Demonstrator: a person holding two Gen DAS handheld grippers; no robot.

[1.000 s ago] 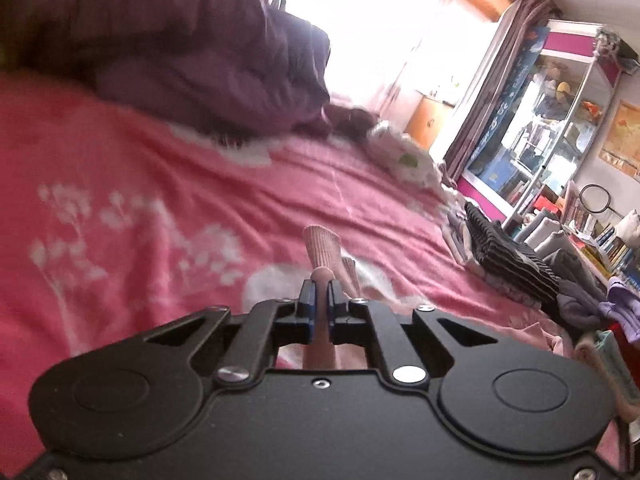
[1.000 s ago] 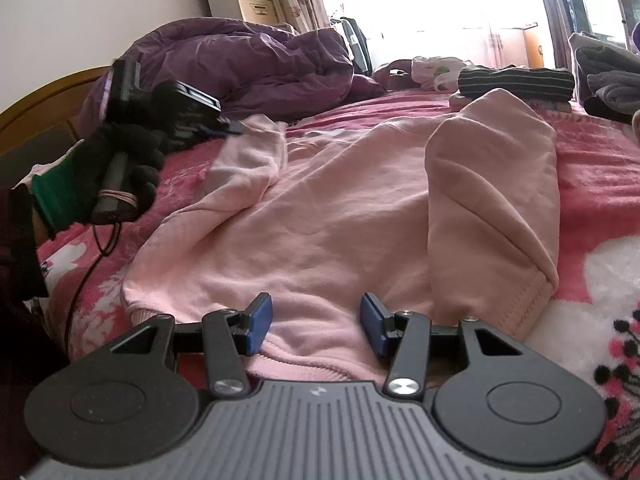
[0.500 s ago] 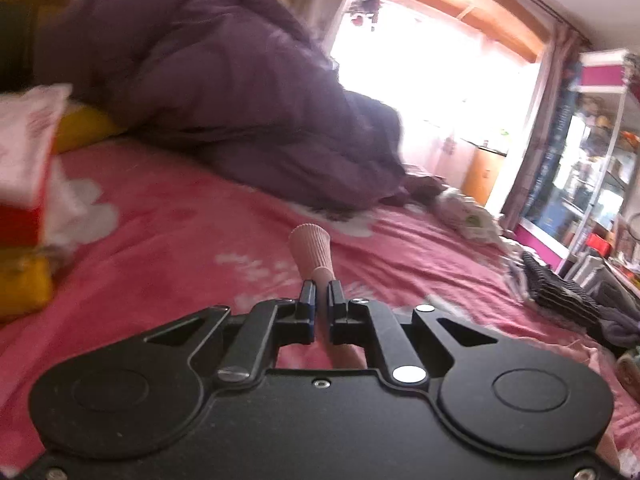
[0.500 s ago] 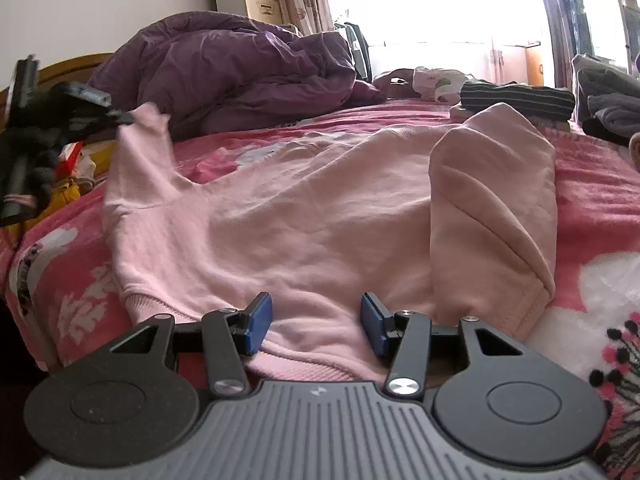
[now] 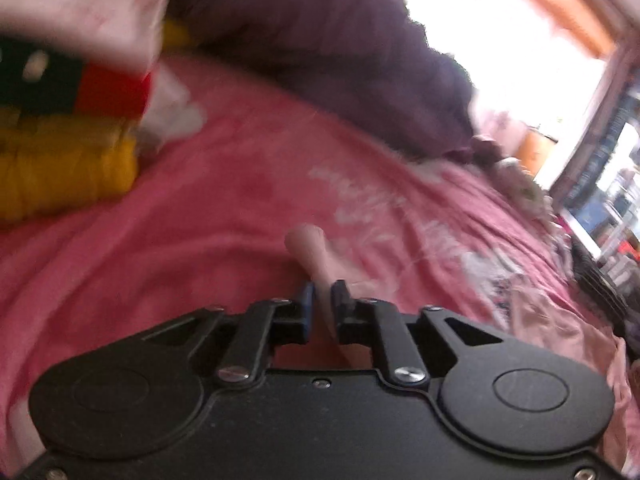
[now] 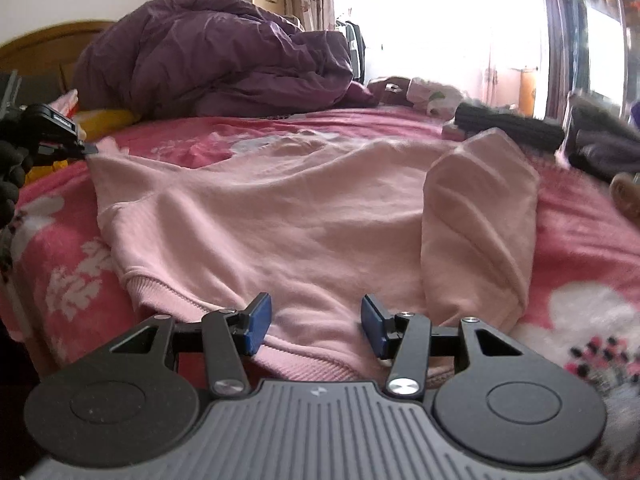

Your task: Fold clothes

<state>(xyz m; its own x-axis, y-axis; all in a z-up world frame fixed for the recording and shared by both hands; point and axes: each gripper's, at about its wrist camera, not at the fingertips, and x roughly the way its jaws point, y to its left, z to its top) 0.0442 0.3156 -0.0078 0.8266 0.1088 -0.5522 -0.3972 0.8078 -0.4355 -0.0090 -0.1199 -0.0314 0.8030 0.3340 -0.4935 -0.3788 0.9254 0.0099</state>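
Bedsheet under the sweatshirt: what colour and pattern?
The bedsheet is pink-red with white flower prints, clearest in the right wrist view.

You had a soft, matt pink sweatshirt (image 6: pixel 288 200) of knit cloth spread on the pink bedspread (image 6: pixel 580 232), a fuzzy cloth printed with white flowers; the sweatshirt's hem nearest you was ribbed. Beyond the sweatshirt lay a purple quilt (image 6: pixel 216 56) of smooth cloth with a faint sheen, much creased, and behind that a headboard (image 6: pixel 44 36) of polished wood. Your right gripper (image 6: pixel 316 324) was matt black plastic with bright metal screws, a ridged grey body and blue pads (image 6: pixel 259 320). Your left gripper (image 5: pixel 322 308) was smooth black plastic, its jaws opening about a ribbed pink cuff (image 5: pixel 308 244).
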